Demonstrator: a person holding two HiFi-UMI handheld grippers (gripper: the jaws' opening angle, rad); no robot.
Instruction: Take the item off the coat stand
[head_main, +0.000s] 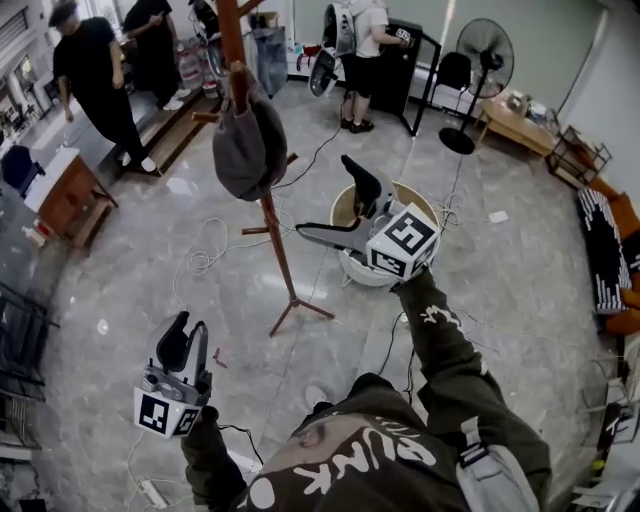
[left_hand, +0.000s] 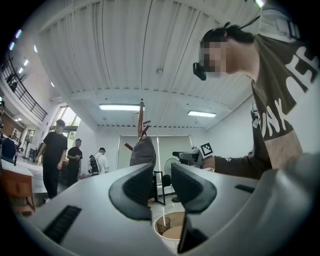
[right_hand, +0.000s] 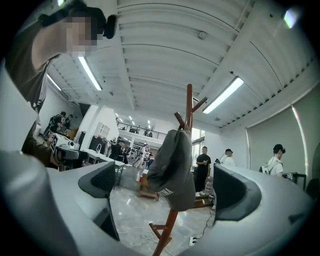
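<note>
Right gripper (head_main: 322, 197) jaws spread wide, empty, facing dark grey fabric cap (head_main: 248, 140) ahead on brown wooden coat stand (head_main: 280, 262), not touching; left gripper (head_main: 188, 338) jaws slightly parted, empty.

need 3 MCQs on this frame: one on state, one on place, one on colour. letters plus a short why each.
1. The right gripper is:
A open, empty
B shut, empty
C shut on something

2. On the coat stand, the grey cap is:
A at its foot
B on an upper peg
C gone, held by the right gripper

3. The coat stand is:
A white
B black
C reddish-brown

Answers:
1 A: its jaws stand wide apart, nothing gripped.
2 B: it hangs high on the pole, apart from both grippers.
3 C: pole, pegs and legs are brown wood.
</note>
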